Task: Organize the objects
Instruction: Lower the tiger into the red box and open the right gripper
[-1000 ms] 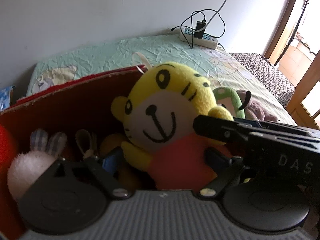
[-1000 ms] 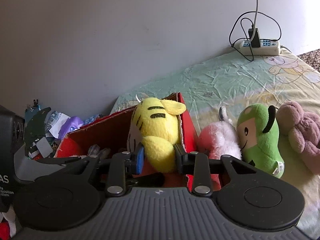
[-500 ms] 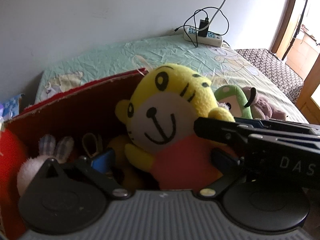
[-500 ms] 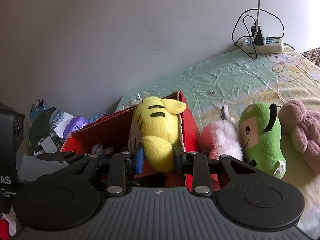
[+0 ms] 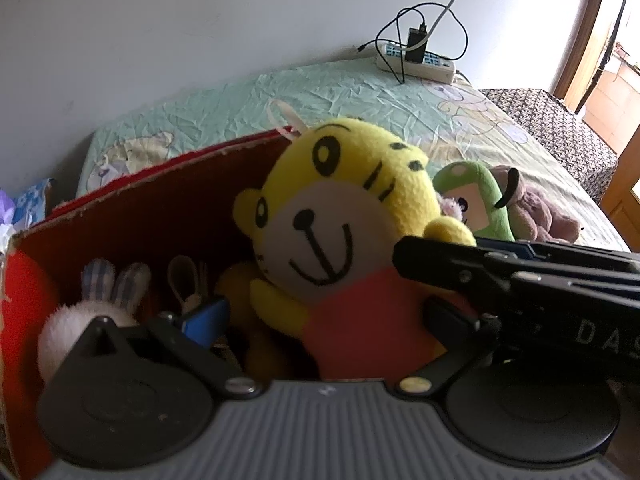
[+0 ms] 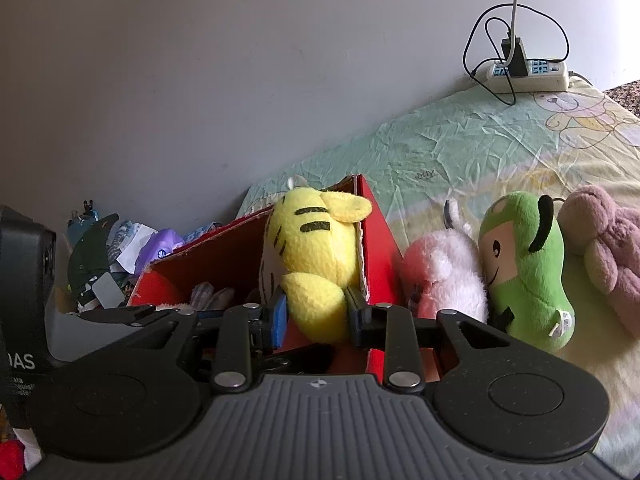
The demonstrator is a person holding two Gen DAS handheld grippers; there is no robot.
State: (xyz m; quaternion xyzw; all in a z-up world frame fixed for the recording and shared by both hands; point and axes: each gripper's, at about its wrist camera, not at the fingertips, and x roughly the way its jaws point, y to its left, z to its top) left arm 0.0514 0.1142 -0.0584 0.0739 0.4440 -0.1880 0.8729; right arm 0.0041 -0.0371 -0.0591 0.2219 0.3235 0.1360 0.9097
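The right tongs [image 6: 316, 314] are clamped on one yellow arm of the tiger plush [image 6: 310, 256], their blue-padded fingers [image 6: 279, 316] pressing it from both sides at the near right corner of the red cardboard box [image 6: 374, 240]. The left tongs [image 5: 320, 320] stand spread wide, gripping nothing: the tiger plush's [image 5: 340, 240] red belly sits between their fingers, and neither blue pad [image 5: 206, 316] shows pressing on it. The right tongs cross in front of the left tongs from the right, at the tiger's raised arm. The tiger sits upright inside the box [image 5: 160, 216], leaning against its right wall, face toward the left tongs. Left of the left tongs, deeper in the box, lies a white bunny plush [image 5: 92, 308] with checked ears, and a small loop of cord beside it. Just beyond the box wall, to the right of the right tongs, a pink plush [image 6: 444, 280], a green plush [image 6: 524, 264] and a brownish plush [image 6: 604, 248] lie side by side, touching, on the bed [image 6: 460, 144]. Farthest off, against the wall, a white power strip [image 6: 528, 74] rests on the sheet with a black charger plugged in.
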